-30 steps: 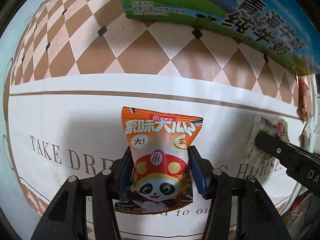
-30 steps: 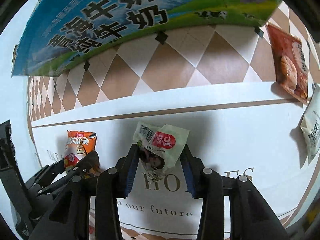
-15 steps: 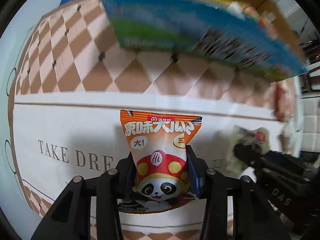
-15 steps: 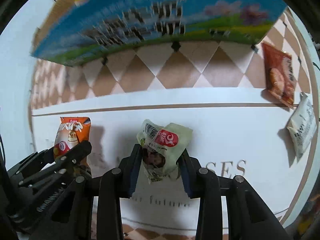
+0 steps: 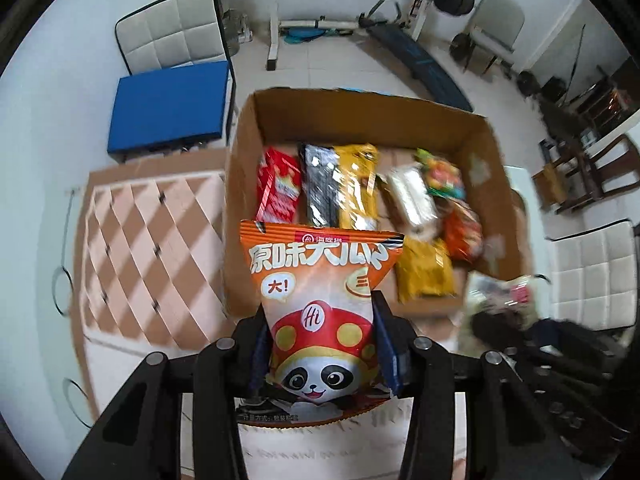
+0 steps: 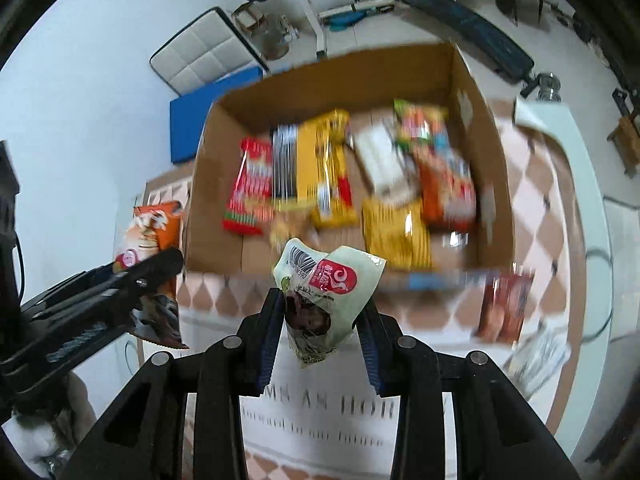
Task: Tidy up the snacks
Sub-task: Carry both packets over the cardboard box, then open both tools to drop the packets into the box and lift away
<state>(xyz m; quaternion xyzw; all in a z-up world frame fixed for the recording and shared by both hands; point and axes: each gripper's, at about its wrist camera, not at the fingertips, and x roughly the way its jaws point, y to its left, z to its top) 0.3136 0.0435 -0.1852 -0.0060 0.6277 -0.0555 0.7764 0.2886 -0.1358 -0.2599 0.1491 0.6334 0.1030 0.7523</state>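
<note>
My left gripper (image 5: 320,336) is shut on an orange snack packet with a panda picture (image 5: 320,300), held high above the table. My right gripper (image 6: 320,320) is shut on a pale green packet with a red label (image 6: 328,292). Below and ahead of both stands an open cardboard box (image 5: 248,152) (image 6: 472,92) holding several snack packets. In the right wrist view the left gripper's fingers (image 6: 132,276) and its orange packet (image 6: 156,232) show at the left. In the left wrist view the right gripper, blurred, carries the green packet (image 5: 496,292) at the lower right.
The table has a checkered cloth (image 5: 140,248) and a white panel with lettering (image 6: 360,416). A dark red packet (image 6: 504,304) and a pale packet (image 6: 536,356) lie on the table right of the box. Chairs, a blue mat (image 5: 168,108) and a weight bench (image 5: 408,52) stand beyond.
Both grippers have closed on their packets and risen well above the table. The view now looks down into the box instead of at its side.
</note>
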